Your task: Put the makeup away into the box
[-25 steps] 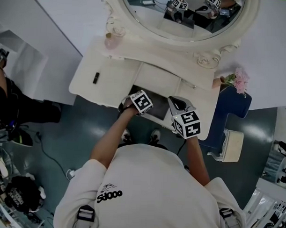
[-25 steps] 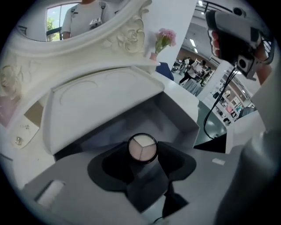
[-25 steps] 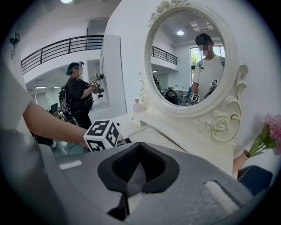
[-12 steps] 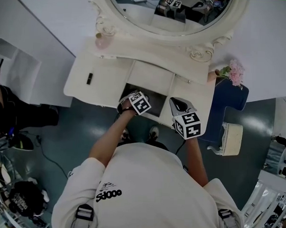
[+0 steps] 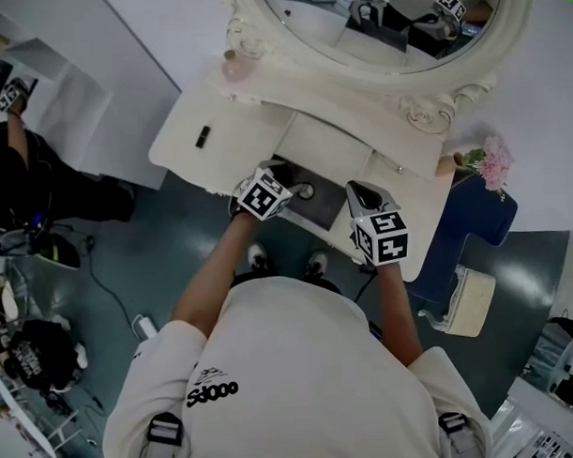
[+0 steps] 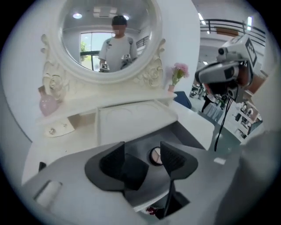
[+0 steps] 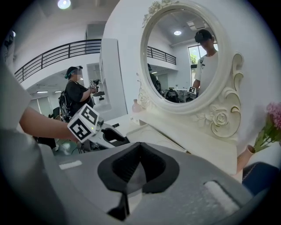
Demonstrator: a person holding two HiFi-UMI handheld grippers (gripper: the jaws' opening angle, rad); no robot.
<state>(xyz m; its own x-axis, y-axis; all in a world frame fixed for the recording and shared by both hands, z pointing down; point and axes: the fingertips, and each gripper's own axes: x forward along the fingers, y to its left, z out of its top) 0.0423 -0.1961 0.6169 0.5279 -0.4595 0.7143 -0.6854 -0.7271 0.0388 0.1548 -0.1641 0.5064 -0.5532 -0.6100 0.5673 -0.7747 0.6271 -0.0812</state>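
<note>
The left gripper (image 6: 142, 150) has risen from the open compartment (image 5: 323, 213) since a second ago. Its jaws have just been opening and now stand spread wide with nothing between them. The round compact (image 5: 307, 190) that it covered before now lies bare.

The white dressing table (image 5: 186, 140) fills the middle of the head view, with its oval mirror (image 5: 369, 29) at the back. The grey-lined compartment is set into the table's front, open at the top. The compact lies flat on its floor, the only thing I can see in it. The right gripper (image 7: 139, 151) hovers at the compartment's right side, its jaws pressed together and empty. A small black item (image 5: 203, 136), perhaps a lipstick, lies on the table's left wing, well apart from the compartment.
</note>
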